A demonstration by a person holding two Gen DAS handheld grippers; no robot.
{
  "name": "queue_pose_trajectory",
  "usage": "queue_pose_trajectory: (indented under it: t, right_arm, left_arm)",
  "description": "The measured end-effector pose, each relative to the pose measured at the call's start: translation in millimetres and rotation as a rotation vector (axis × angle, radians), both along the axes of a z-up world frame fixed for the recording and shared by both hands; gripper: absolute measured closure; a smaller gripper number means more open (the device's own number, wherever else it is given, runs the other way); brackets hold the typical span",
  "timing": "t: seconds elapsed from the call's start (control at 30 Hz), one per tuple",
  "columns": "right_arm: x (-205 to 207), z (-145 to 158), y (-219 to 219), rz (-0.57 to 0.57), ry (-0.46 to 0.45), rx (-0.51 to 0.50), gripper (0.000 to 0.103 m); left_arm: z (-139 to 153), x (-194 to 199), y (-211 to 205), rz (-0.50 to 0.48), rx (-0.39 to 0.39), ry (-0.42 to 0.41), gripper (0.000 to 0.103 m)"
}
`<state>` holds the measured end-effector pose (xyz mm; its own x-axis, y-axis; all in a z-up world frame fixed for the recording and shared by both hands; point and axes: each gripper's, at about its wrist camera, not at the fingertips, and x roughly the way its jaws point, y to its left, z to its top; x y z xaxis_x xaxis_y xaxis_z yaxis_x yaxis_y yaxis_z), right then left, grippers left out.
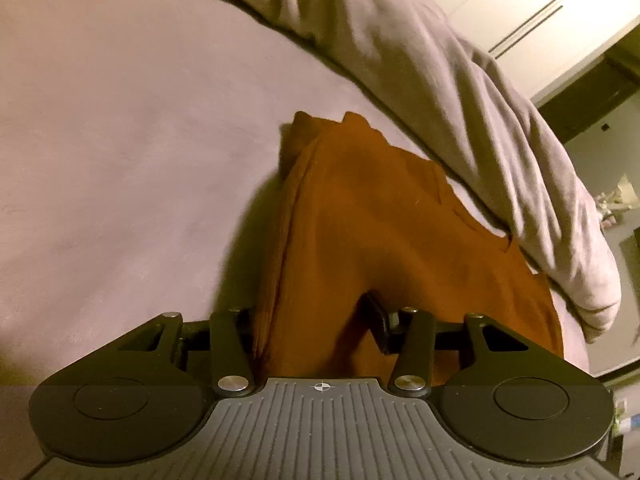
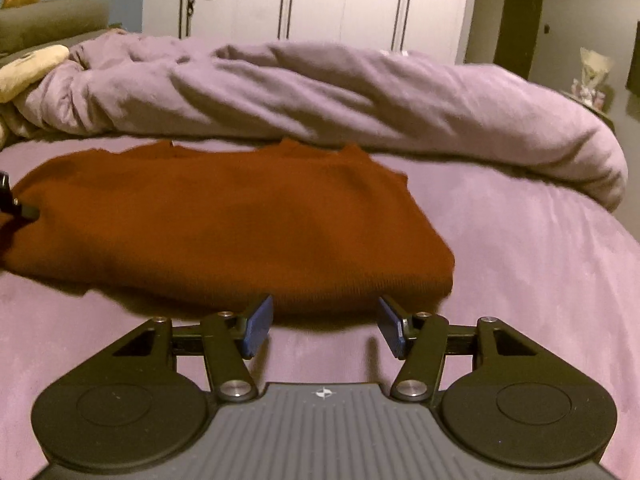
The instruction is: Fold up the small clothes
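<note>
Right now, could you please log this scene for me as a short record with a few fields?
surface: bed sheet, purple
garment: rust-brown sweater, lying partly folded on the sheet
behind garment: rumpled duvet
left gripper: fingers wide apart, sweater fabric between them, grip unclear
right gripper: open, empty, just short of the sweater's near edge
background: white wardrobe

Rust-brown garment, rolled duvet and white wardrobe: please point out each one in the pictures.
Rust-brown garment [image 2: 240,216]: right wrist view, the middle of its flat top layer.
Rolled duvet [image 2: 320,92]: right wrist view, the middle of the roll.
White wardrobe [image 2: 320,0]: right wrist view, a door panel.
</note>
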<state>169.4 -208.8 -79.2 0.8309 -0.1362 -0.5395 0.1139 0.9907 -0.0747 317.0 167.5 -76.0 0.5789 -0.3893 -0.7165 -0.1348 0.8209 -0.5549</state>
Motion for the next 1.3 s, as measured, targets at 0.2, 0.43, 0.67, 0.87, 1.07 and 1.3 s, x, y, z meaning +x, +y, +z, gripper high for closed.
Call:
queue_pose_trajectory:
  t: [0.2, 0.43, 0.67, 0.87, 1.07, 1.3]
  right_arm:
    - [-1, 2, 3, -0.021, -0.002, -0.03, 0.046]
    - [1, 0, -16, -0.103, 0.017, 0.0, 0.046]
    - [-5, -2, -27, -0.125, -0.005, 0.025, 0.046]
    - [-9, 0, -37, -0.137, -0.032, 0.042, 0.046]
    - [-9, -5, -49, -0.184, -0.021, 0.012, 0.046]
    - [-5, -19, -62, -0.22, 0.032, -0.006, 0.044]
  left_arm:
    - [7, -3, 1, 0.009, 0.008, 0.001, 0.073]
    - [47, -12, -16, -0.002, 0.045, -0.084, 0.077]
    - [113, -12, -82, -0.128, 0.142, -0.201, 0.077]
    - [114, -5, -169, -0.241, 0.209, -0.222, 0.077]
    - [60, -6, -232, -0.302, 0.318, -0.123, 0.061]
    - [86, -39, -221, -0.379, 0.265, -0.208, 0.029]
